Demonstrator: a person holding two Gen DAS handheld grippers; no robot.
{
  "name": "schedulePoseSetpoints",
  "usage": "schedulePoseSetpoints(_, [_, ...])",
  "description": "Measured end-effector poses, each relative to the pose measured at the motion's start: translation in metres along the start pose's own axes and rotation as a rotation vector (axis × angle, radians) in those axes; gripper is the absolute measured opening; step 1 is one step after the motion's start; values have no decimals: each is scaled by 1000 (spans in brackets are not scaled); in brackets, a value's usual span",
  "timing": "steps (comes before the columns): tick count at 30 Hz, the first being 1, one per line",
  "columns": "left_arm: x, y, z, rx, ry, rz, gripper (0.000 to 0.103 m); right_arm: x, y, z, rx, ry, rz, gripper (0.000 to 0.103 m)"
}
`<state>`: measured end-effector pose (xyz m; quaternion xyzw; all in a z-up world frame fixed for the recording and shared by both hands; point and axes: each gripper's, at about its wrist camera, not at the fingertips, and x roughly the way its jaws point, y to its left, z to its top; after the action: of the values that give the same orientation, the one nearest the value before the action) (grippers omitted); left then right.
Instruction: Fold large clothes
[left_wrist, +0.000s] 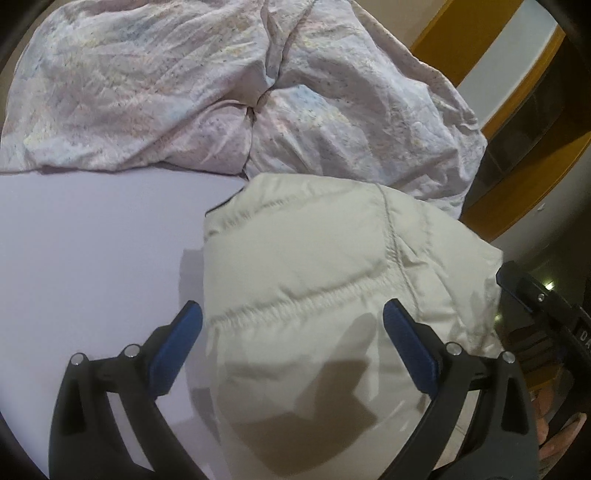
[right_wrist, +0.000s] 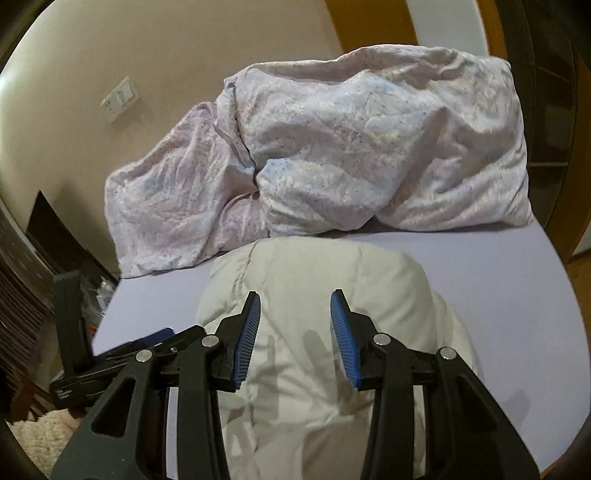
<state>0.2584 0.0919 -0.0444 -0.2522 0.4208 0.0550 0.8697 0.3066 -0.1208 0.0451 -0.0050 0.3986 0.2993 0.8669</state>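
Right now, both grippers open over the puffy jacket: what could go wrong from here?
1. The cream quilted jacket is thick and slick-looking; the right gripper, jaws set narrower, may pinch only the top layer.
2. The crumpled duvet lies right beside the jacket's far edge; a fold that way could bunch against it.
3. The left gripper and right gripper work close together, so they could knock.

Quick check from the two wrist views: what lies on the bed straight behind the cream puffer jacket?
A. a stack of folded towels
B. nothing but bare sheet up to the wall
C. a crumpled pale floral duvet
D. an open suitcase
C: a crumpled duvet with a faint floral print is heaped on the lilac sheet just past the far edge of the jacket; the left wrist view shows the same.
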Motion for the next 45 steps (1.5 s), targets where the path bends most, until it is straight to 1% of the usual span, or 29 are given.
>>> schedulePoseSetpoints(3, [8,-3,1,29,2,26,97,15,-9,-7,-14,37,-60,42])
schedulePoseSetpoints(6, [17,-6,1,35,10,28,97,29,-18,-18,-35,69,-127,42])
schedulePoseSetpoints(9, [25,-11,-2,39,19,27,98,39,-27,-26,-51,85,-172,42])
schedulePoseSetpoints(11, [31,-15,-3,43,22,24,98,46,-37,-31,-34,95,-186,42])
schedulePoseSetpoints(15, [40,-23,-5,59,20,28,99,55,-57,-40,16,107,-182,42])
schedulePoseSetpoints(17, [44,-28,-6,70,6,34,100,59,-64,-42,28,110,-181,42])
schedulePoseSetpoints(23, [56,-40,-10,121,-15,69,101,70,-81,-54,69,106,-165,42])
schedulePoseSetpoints(34, [69,-48,-22,170,-53,119,101,82,-87,-72,47,65,-161,42])
schedulePoseSetpoints(45, [74,-49,-30,190,-81,148,101,90,-91,-75,38,73,-147,42])
